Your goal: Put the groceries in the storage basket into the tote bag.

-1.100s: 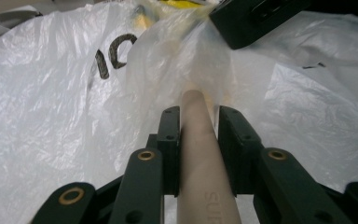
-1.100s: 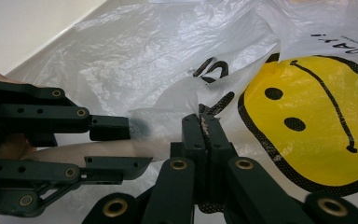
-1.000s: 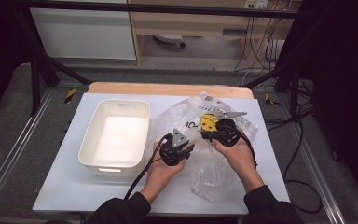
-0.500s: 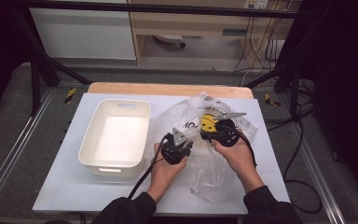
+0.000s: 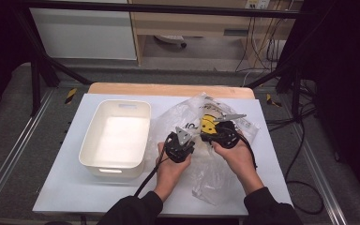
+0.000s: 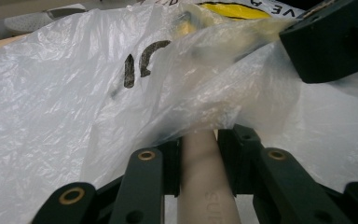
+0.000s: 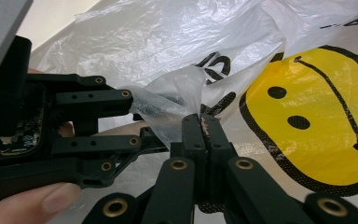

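A crumpled clear plastic bag (image 5: pixel 194 115) with a yellow smiley face (image 7: pixel 317 116) lies at the middle of the table. My left gripper (image 6: pixel 203 140) is shut on a beige cylinder (image 6: pixel 204 177), whose far end runs under a fold of the bag's film (image 6: pixel 205 93). My right gripper (image 7: pixel 200 123) is shut on a thin edge of the bag (image 7: pixel 177 100) and holds it up just in front of the left gripper (image 7: pixel 130 119). In the high view the left gripper (image 5: pixel 187 143) and the right gripper (image 5: pixel 208 133) sit close together over the bag.
A white rectangular bin (image 5: pixel 122 104) stands empty to the left of the bag, close to my left hand (image 5: pixel 168 164). The white tabletop (image 5: pixel 75 197) shows bare in front of the bin. Cables trail off the table's right side.
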### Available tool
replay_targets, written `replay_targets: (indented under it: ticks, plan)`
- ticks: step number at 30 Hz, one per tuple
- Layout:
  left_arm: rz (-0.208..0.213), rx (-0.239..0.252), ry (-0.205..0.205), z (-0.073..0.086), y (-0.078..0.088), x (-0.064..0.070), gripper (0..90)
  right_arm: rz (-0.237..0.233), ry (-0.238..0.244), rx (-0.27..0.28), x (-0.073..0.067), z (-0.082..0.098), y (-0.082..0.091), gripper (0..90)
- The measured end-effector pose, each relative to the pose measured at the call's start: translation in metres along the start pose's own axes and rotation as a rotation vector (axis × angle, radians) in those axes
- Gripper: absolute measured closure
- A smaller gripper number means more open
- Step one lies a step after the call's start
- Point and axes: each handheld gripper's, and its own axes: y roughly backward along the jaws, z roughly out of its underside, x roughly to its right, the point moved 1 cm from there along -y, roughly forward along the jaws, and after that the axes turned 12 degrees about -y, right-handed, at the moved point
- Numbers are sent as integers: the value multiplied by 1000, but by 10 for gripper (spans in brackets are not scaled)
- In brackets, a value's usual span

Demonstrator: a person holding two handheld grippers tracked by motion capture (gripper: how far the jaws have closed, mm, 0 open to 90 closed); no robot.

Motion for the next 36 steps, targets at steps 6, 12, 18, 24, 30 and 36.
replay_targets:
  ticks: [6,12,18,24,30,36]
  plan:
    - [-25,14,-2,-1,-5,3,707,-2,5,-1,0,1,-1,900]
    - [-26,38,-7,-4,-7,4,710,-1,1,0,1,1,-1,900]
    - [-14,41,-16,-4,-12,6,712,2,1,-1,2,1,-1,900]
    - [-11,44,-19,-2,-15,6,713,11,-5,-4,5,2,-1,900]
    - [-10,51,-18,0,-18,4,713,15,-2,-9,5,4,-1,900]
    - [-7,55,-26,2,-21,4,712,16,-3,-12,7,5,-2,900]
